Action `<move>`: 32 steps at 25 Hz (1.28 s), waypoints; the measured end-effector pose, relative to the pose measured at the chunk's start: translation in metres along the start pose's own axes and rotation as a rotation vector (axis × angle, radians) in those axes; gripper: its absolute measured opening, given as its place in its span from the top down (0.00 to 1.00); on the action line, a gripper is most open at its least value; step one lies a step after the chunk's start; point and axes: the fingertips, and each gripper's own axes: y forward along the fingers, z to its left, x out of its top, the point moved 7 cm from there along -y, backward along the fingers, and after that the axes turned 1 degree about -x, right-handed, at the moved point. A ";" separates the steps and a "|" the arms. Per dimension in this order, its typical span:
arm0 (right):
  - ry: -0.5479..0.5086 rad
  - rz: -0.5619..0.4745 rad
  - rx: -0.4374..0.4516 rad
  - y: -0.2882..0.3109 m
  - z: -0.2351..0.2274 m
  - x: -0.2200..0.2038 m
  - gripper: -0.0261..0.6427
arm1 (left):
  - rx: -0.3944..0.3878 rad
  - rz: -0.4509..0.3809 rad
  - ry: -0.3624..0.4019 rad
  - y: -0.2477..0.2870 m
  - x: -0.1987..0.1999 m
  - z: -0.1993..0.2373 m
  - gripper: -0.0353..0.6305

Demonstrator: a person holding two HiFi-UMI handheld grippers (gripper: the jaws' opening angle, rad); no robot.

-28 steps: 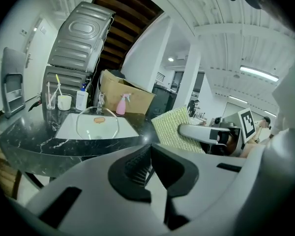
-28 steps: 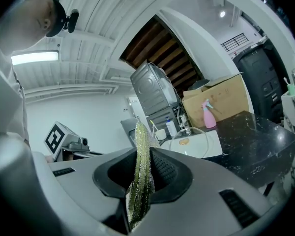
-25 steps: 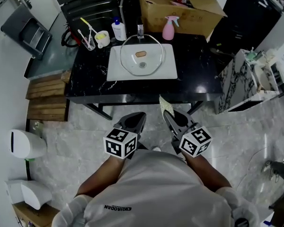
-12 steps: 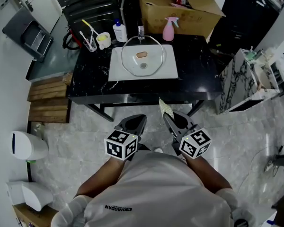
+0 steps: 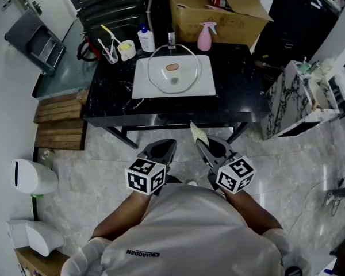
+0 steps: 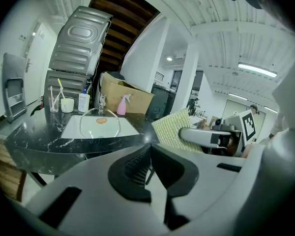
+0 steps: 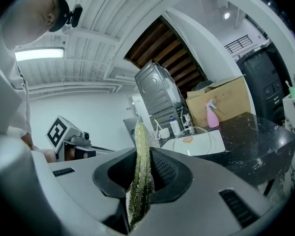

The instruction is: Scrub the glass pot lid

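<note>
The glass pot lid [image 5: 172, 68] leans in a white sink basin [image 5: 142, 80] on the black marble counter [image 5: 236, 79]; a brownish patch shows on it. It also shows far ahead in the left gripper view [image 6: 101, 123] and the right gripper view [image 7: 192, 134]. My right gripper [image 5: 202, 141] is shut on a yellow-green scrub sponge [image 5: 198, 133], seen edge-on between its jaws [image 7: 140, 171]. My left gripper [image 5: 163, 148] is shut with nothing in it. Both grippers hang close to my body, well short of the counter.
A faucet [image 5: 171, 38], soap bottle [image 5: 144, 39], cup with toothbrushes [image 5: 124, 48] and pink spray bottle [image 5: 204, 36] stand behind the basin. A cardboard box [image 5: 218, 7] sits at the back. A wooden pallet [image 5: 57, 119] lies left, a marble cabinet [image 5: 293, 99] right.
The view has crept slightly toward the counter. Both grippers hold the same pose, the sponge still gripped in the right one.
</note>
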 end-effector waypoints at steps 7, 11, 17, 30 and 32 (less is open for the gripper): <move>-0.003 -0.001 0.005 -0.002 0.000 -0.001 0.83 | 0.003 -0.002 -0.001 0.000 0.000 -0.002 0.92; -0.002 0.001 0.005 -0.002 -0.001 -0.001 0.83 | 0.006 -0.009 -0.003 0.000 0.001 -0.002 0.92; -0.004 0.001 0.011 -0.003 0.000 -0.001 0.83 | 0.007 -0.012 0.000 0.000 0.001 -0.004 0.92; -0.013 -0.002 0.015 -0.006 0.000 0.000 0.83 | 0.006 -0.017 0.012 0.000 0.001 -0.009 0.92; -0.015 -0.002 0.015 -0.006 0.000 -0.001 0.83 | 0.007 -0.021 0.013 0.000 0.002 -0.009 0.92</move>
